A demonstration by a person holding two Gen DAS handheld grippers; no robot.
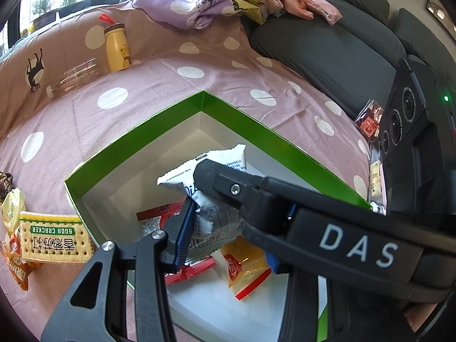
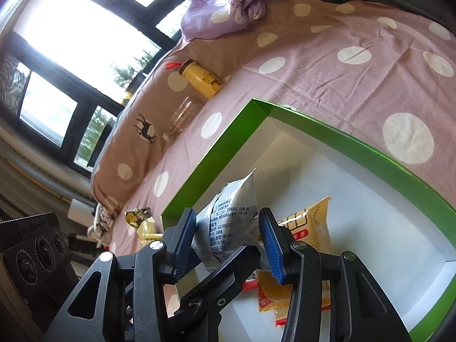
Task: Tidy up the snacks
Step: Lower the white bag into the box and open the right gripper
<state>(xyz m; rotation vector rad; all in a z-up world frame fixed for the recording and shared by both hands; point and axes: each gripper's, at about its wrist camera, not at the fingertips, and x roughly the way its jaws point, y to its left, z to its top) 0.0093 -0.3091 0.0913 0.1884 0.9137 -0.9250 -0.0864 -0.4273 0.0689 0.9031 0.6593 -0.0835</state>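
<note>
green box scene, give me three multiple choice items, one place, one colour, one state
1. Where is the yellow bottle? A in the box; B on the spotted bedspread beyond the box; C on a windowsill.
2. What colour is the box's rim? A green; B blue; C red.
3. What state is the white packet in? A flat on the bedspread; B torn open; C held between the right gripper's fingers.
Answers: B, it sits on the bedspread beyond the box; A, a green edge tops the white walls; C, both fingers press it above the box.
</note>
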